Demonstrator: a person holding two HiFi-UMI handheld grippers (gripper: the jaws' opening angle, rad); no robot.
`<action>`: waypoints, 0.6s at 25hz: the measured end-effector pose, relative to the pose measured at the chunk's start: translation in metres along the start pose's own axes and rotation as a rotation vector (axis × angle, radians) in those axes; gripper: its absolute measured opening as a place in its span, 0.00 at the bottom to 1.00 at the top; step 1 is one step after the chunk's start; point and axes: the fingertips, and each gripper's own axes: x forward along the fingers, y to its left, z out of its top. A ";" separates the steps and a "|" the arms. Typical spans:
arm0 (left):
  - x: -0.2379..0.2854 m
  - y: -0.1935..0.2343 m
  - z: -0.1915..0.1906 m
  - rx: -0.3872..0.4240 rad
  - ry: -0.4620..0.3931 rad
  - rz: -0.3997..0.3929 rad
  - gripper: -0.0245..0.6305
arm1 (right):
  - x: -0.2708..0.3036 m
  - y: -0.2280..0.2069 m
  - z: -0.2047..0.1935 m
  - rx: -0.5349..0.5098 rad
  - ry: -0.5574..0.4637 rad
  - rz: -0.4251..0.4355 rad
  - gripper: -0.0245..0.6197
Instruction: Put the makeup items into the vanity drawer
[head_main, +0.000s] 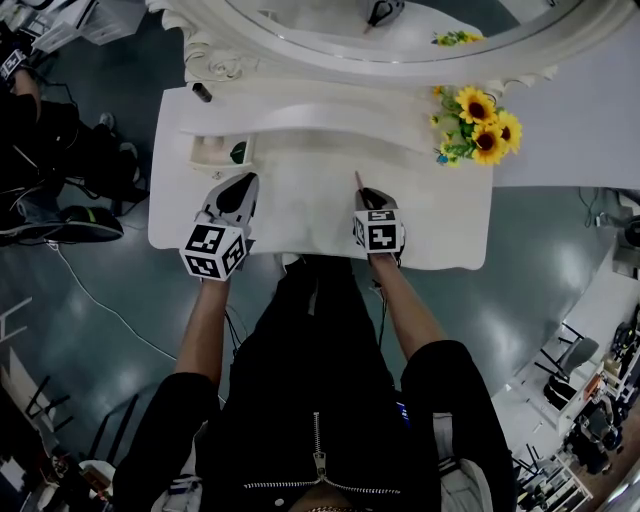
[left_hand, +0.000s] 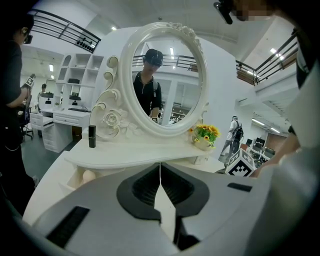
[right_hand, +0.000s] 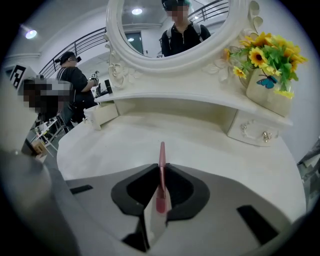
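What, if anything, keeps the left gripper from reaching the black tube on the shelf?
Nothing visible, so probably yes: the left gripper is shut and empty, and the way to the black tube on the shelf looks free.

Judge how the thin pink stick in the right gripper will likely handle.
Probably stiff: the pink stick juts straight past the right gripper without sagging. Likely light, being so slender. Seemingly round, it may roll if laid on the smooth tabletop.

Head view looks down; both gripper views face the mirror (left_hand: 165, 85).
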 end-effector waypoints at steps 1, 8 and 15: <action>-0.001 0.000 0.001 0.002 -0.003 0.000 0.07 | -0.002 -0.001 0.004 -0.001 -0.014 0.000 0.12; -0.006 -0.004 0.017 0.023 -0.042 0.002 0.07 | -0.026 -0.007 0.050 -0.009 -0.131 0.007 0.12; -0.015 -0.003 0.042 0.052 -0.095 0.017 0.07 | -0.056 -0.010 0.098 -0.022 -0.256 0.009 0.12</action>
